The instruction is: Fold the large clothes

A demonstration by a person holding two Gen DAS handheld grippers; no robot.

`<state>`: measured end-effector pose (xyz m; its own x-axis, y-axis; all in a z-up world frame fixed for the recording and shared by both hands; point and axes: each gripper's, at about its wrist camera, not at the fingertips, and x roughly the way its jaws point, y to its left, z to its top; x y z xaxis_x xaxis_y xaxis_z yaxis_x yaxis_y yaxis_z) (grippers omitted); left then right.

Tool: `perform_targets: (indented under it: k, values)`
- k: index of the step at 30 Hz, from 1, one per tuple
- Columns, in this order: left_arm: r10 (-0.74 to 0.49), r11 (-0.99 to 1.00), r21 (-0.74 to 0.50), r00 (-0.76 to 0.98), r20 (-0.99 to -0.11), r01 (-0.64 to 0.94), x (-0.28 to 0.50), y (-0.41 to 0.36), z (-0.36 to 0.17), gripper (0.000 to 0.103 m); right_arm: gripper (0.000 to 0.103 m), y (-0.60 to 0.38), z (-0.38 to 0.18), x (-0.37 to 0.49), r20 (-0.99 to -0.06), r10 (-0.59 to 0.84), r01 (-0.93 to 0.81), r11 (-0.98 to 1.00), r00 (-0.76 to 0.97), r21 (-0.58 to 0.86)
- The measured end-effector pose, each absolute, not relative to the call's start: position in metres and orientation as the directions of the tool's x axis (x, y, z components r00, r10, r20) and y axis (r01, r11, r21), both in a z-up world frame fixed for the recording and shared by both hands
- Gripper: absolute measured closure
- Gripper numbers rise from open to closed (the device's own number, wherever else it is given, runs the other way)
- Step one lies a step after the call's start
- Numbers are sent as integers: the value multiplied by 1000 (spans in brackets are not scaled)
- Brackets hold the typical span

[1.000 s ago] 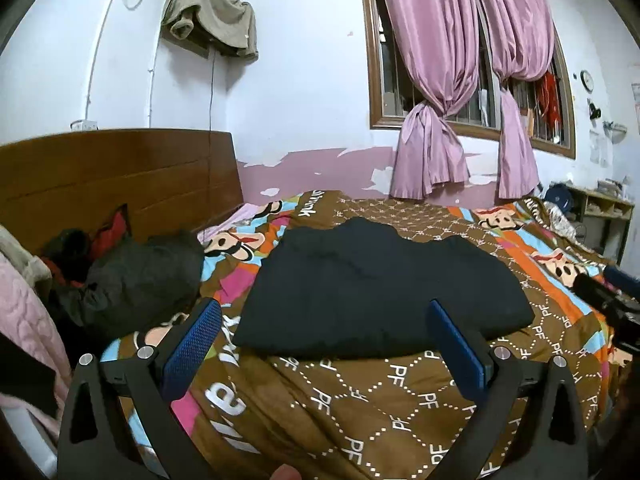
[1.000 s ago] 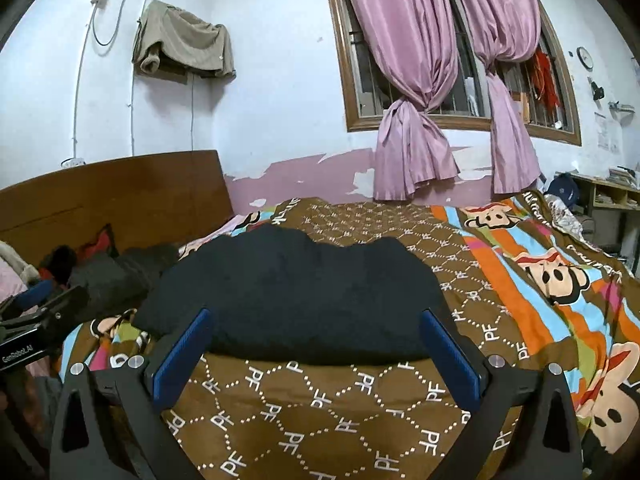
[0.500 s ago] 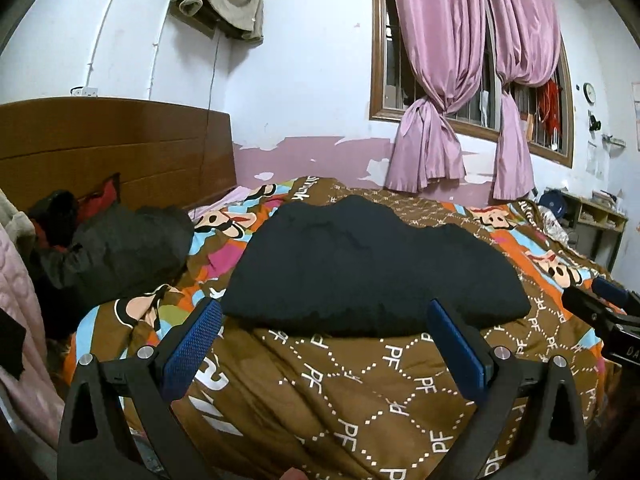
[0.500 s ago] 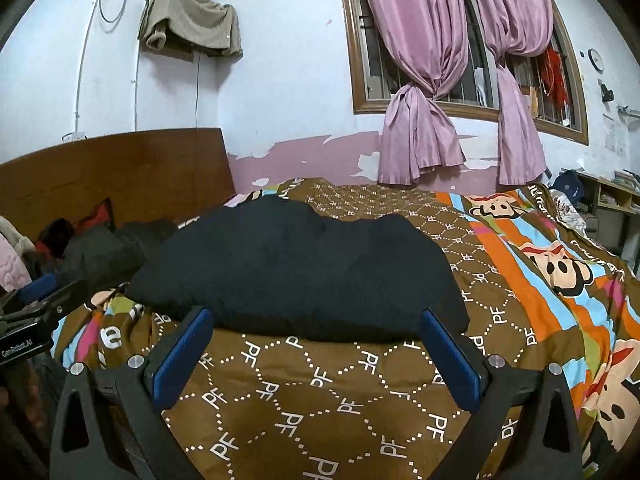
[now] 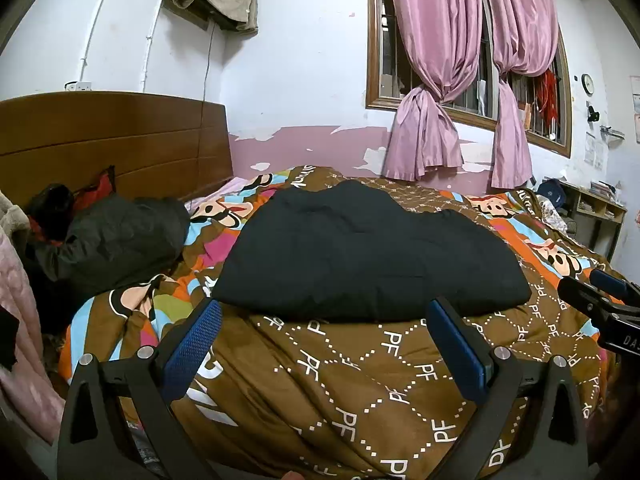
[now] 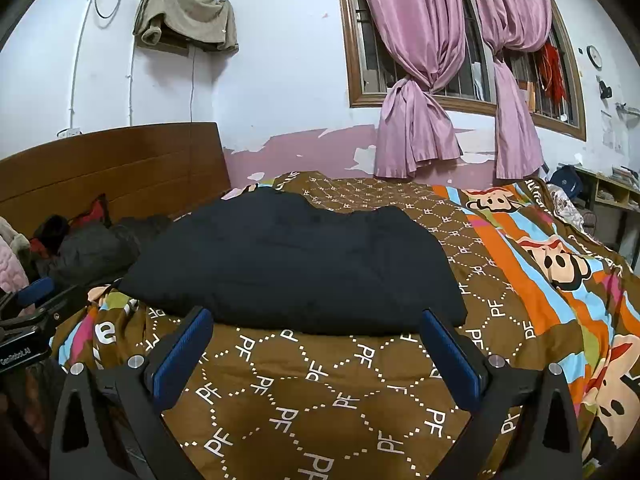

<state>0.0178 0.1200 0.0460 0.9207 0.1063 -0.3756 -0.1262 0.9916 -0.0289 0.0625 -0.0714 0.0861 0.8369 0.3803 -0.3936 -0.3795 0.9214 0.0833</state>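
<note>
A large black garment (image 5: 368, 256) lies folded flat on the patterned bedspread (image 5: 360, 380); it also shows in the right wrist view (image 6: 296, 264). My left gripper (image 5: 324, 344) is open and empty, held just short of the garment's near edge. My right gripper (image 6: 316, 352) is open and empty, also short of the near edge. Each gripper shows at the side of the other's view: the right one (image 5: 600, 300) and the left one (image 6: 32, 304).
A dark jacket (image 5: 116, 240) and other clothes are heaped at the left by the wooden headboard (image 5: 112, 140). A pink quilted item (image 5: 24, 320) hangs at the far left. Pink curtains (image 5: 432, 80) cover the window; a shelf (image 5: 596, 208) stands at the right.
Both grippers have dropped lower and drawn back a little from the garment, so it sits lower and flatter in both views. The garment has not moved. Both stay open.
</note>
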Motion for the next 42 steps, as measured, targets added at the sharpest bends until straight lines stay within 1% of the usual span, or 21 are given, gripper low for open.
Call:
perform_targets:
  k: [42]
  values:
    - [113,992,-17,920,-375,-129,19,118,44,3,0,-73,78,64,-409,385,-388,918,827,79]
